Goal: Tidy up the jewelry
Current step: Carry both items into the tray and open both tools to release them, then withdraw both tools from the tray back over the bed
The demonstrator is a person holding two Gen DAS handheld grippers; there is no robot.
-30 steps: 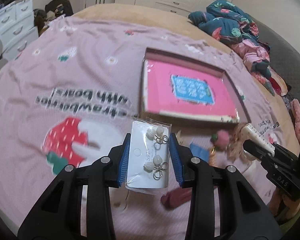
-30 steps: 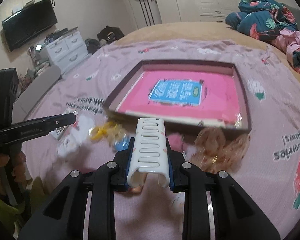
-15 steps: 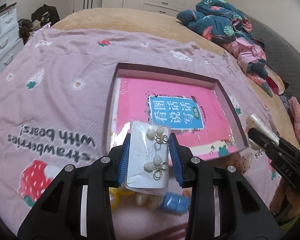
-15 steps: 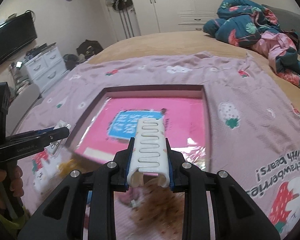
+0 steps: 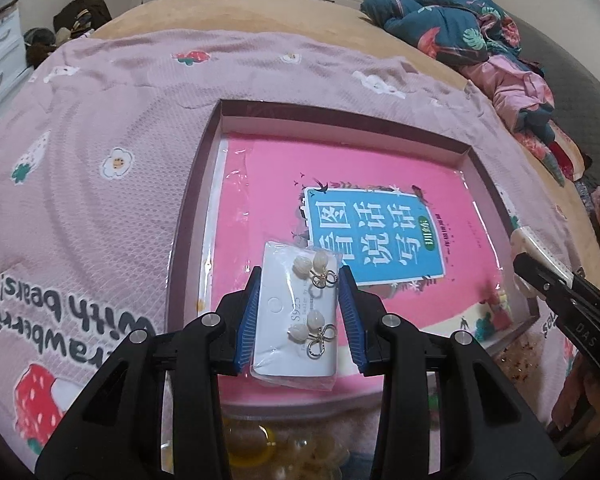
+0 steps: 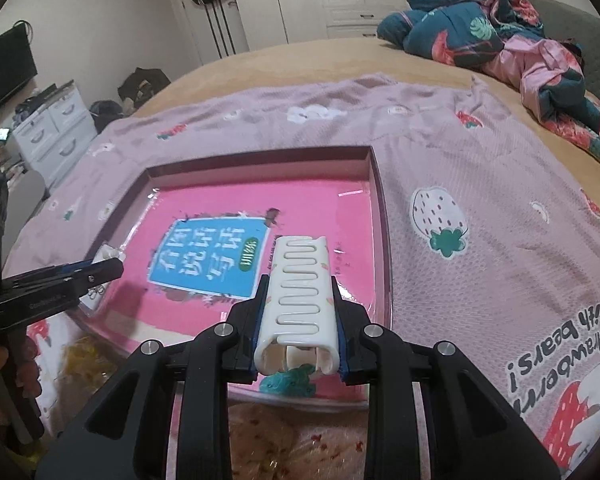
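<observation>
Two loaded claws over tray (image 5: 204, 184)

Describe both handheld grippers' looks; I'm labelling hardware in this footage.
Both the left gripper and the right gripper have glossy black plastic linkage arms with silver pivot screws and blue ribbed finger pads. Small pale lettering marks their sides. No cables or sleeves visible.

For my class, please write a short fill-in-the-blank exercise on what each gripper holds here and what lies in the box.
1. The left gripper holds a white card carrying a pair of ______.
2. The right gripper has its jaws closed on a ______ hair clip.
3. Inside the shallow box lies a ______ book with a blue label.

Missing words: earrings; white; pink
</observation>
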